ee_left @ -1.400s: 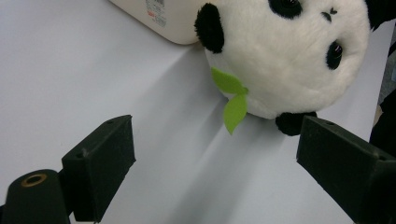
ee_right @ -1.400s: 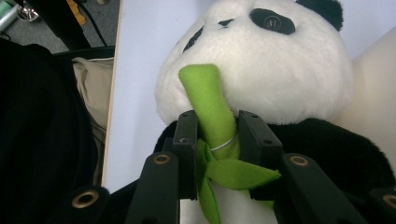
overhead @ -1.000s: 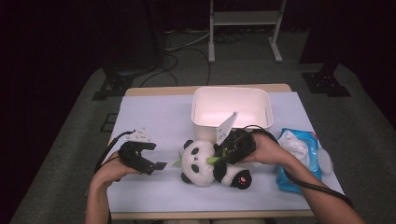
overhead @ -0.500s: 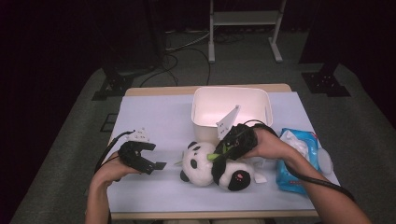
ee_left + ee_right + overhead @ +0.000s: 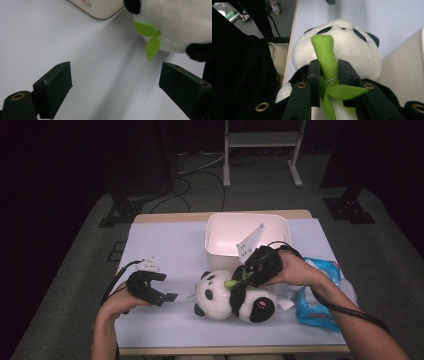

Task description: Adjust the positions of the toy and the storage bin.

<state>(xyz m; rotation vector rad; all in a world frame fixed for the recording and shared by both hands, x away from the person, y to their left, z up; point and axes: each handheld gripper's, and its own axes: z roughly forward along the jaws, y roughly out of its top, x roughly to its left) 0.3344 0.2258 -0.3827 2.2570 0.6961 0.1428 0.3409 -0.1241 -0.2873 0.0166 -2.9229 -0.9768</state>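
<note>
Right gripper: I've got its jaws pinched on the green felt bamboo stalk of the black-and-white plush panda toy.
Left gripper: jaws wide, nothing between them, low over the table at near left.
Where the panda is: lying mid-table, near side, just in front of the white rounded plastic bin.
How it handles: light and squashy, I'd say; the felt stalk is floppy, so the body may swing and slip.
Better hold: around the stuffed belly or head, where the fur gives.
Surfaces: smooth pale lavender table cover; crinkly blue wipes packet at near right.
</note>
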